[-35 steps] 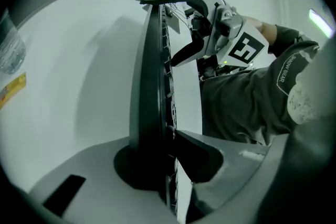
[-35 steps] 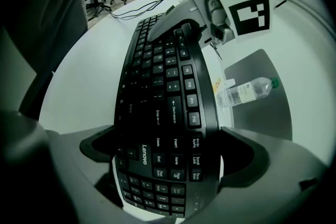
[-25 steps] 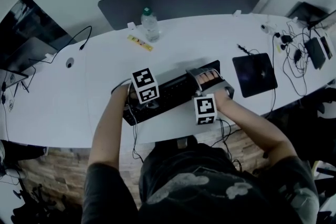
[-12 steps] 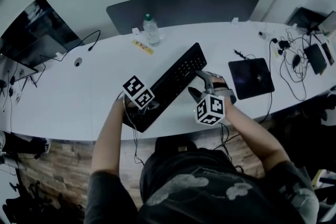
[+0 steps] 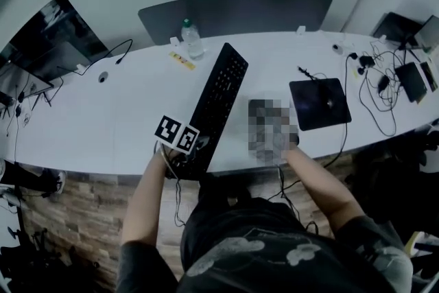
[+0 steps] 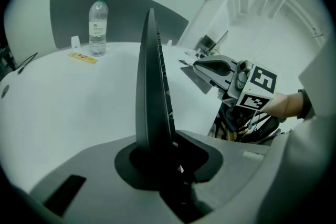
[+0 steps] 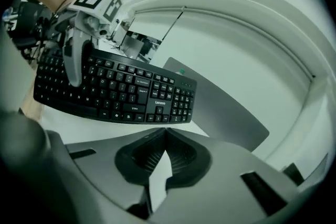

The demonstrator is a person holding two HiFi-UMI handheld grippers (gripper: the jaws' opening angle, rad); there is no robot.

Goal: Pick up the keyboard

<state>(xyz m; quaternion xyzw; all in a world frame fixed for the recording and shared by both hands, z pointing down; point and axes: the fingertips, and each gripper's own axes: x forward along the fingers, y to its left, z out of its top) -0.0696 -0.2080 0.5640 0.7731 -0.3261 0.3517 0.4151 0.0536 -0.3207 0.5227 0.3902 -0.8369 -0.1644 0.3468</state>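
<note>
Step in hand: lifting the keyboard one-handed, by its near short end.

- Left gripper: pinches that near end. In its own view the jaws are clamped on the board, which runs away from them as a thin dark blade.
- Judgement: a long board held by one end levers hard on the pads. The lift calls for a firm, unchanged squeeze, a slow rise and a quiet wrist, so the far end neither droops nor swings.
- Right gripper: its jaws have just been closing and now meet, with nothing between them. It stands off to the right of the board, apart from it. Judgement: opened again and closed on the far half, it would take the strain off the single grip.
- Risk: the far end passes close to the water bottle, and a yaw to the left could knock it.

Position, near to far:

- The keyboard's near end sits in the left gripper at the near edge of the counter.
- The body stretches away and slightly right, key face up.
- The far end lies just right of the water bottle, short of the dark divider panel.
- In the right gripper view the board appears to hang above the pale surface, so it is probably clear of the counter. The head view alone cannot confirm this.
</note>
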